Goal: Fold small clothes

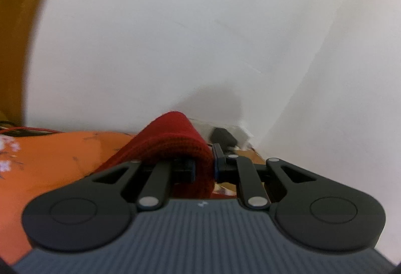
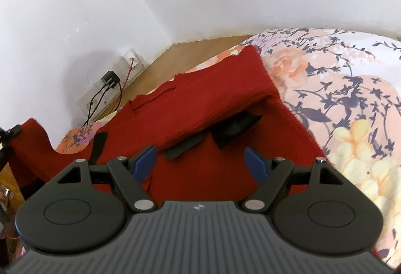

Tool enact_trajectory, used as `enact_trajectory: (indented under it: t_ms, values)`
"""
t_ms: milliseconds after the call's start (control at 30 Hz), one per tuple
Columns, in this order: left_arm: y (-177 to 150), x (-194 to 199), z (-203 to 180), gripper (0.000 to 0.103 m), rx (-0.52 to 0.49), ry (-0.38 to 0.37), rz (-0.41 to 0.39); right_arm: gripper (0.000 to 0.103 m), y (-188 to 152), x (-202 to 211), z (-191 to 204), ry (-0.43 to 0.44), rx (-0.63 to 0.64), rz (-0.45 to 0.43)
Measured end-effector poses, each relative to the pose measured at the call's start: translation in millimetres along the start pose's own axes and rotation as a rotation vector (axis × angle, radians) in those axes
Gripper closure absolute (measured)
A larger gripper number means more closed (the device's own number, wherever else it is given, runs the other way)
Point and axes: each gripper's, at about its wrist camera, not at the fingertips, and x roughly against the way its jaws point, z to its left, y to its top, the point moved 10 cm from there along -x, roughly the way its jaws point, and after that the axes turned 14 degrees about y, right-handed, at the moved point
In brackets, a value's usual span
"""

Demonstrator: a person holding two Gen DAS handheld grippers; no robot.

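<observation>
The left gripper [image 1: 204,168] was clamped on a fold of the dark red knitted garment [image 1: 173,141]; its blue-padded jaws pinched the fabric, which bunched up over the left finger and hung down between the two; behind it stood a plain white wall [image 1: 200,23], with an orange floral bedsheet [image 1: 50,161] low at the left; the view was blurred, so the small dark thing by the wall could not be made out.

The right gripper [image 2: 203,163] was spread wide with nothing between its blue pads [image 2: 145,161]; it hovered over the same red garment [image 2: 200,103], which lay spread on the bed across a floral bedsheet in peach, white and navy [image 2: 338,98]; one long strip of the garment was folded over, its edge raised off the layer under it; black patches [image 2: 233,128] showed beneath that raised edge and another black strip [image 2: 99,146] lay at the left; the garment's left end [image 2: 32,146] rose up at the frame's left edge; beyond the bed ran a strip of wooden floor [image 2: 200,46], and a white wall socket panel with a black plug and cables [image 2: 110,83] sat low on the wall near the corner.
</observation>
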Motion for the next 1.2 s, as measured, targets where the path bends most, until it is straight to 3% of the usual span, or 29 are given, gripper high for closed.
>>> enact_trajectory:
  t_ms: [467, 867, 1000, 1200]
  values:
    - [-79.4, -34.3, -81.0, 0.089, -0.168, -0.108, 0.125, 0.021, 7.0, 19.9, -30.0, -0.029, -0.029, -0.028]
    - [-154.8, -61.5, -95.8, 0.086, -0.277, -0.122, 0.292, 0.021, 7.7, 24.6, -47.0, -0.045, -0.052, -0.022]
    - [-174.1, -62.2, -95.9, 0.063, -0.314, -0.122, 0.379, 0.021, 7.8, 20.7, -44.9, -0.033, -0.048, -0.009]
    - [-178.6, -41.3, -93.4, 0.050, -0.369, -0.104, 0.386, 0.021, 7.6, 7.6, -27.0, 0.013, -0.009, 0.030]
